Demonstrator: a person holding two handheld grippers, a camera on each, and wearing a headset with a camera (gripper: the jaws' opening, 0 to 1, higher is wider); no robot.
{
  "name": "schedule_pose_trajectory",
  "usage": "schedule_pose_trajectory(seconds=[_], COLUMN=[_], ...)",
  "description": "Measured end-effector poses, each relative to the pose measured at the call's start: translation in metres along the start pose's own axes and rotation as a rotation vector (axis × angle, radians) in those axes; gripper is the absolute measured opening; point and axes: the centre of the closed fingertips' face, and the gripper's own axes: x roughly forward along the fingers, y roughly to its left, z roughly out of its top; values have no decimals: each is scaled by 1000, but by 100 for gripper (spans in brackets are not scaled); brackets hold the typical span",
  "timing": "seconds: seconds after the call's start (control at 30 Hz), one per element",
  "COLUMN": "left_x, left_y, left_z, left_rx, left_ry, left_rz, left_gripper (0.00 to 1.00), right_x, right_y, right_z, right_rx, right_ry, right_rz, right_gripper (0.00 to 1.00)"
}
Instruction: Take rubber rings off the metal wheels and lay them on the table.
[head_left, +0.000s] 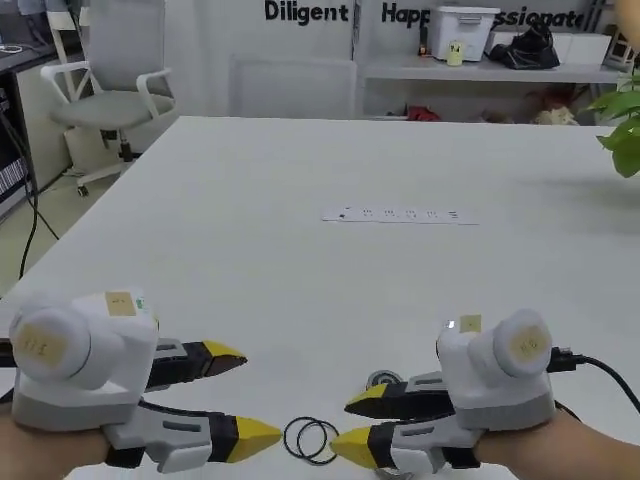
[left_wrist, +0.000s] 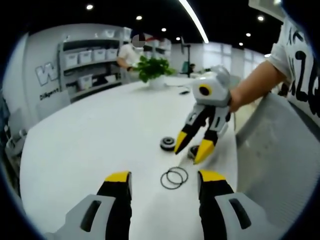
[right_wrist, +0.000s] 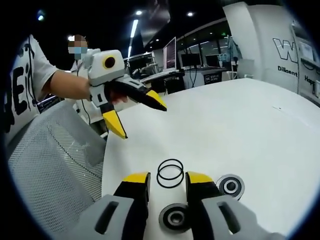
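Two thin black rubber rings (head_left: 310, 438) lie overlapping on the white table (head_left: 330, 280) near its front edge, between both grippers. My left gripper (head_left: 240, 395) is open, its yellow tips wide apart, just left of the rings (left_wrist: 173, 177). Just right of them my right gripper (head_left: 357, 422) is open too, with nothing between its jaws. A metal wheel (head_left: 383, 380) peeks out behind the right gripper. In the right gripper view the rings (right_wrist: 170, 173) lie just past my jaws, with one wheel (right_wrist: 230, 185) to their right and another wheel (right_wrist: 175, 218) under them.
A flush power strip (head_left: 400, 214) sits mid-table. An office chair (head_left: 105, 90) stands far left, and plant leaves (head_left: 625, 120) hang over the right edge. A mesh chair (right_wrist: 55, 165) sits close to the table's near edge. A person stands by the shelves (left_wrist: 87, 70).
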Motion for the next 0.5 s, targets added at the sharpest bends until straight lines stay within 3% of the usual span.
schedule_pose_trajectory(seconds=[0.17, 0.5], left_x=[6, 23], left_y=[5, 4], left_z=[9, 19], left_rx=[8, 29], left_ry=[-13, -12], left_rz=[0, -26], left_gripper=[54, 54], right_x=[-9, -34], right_y=[-7, -25], right_z=[7, 10], right_rx=[-3, -21], right_ry=[-31, -49], right_rz=[-20, -77], right_gripper=[26, 27])
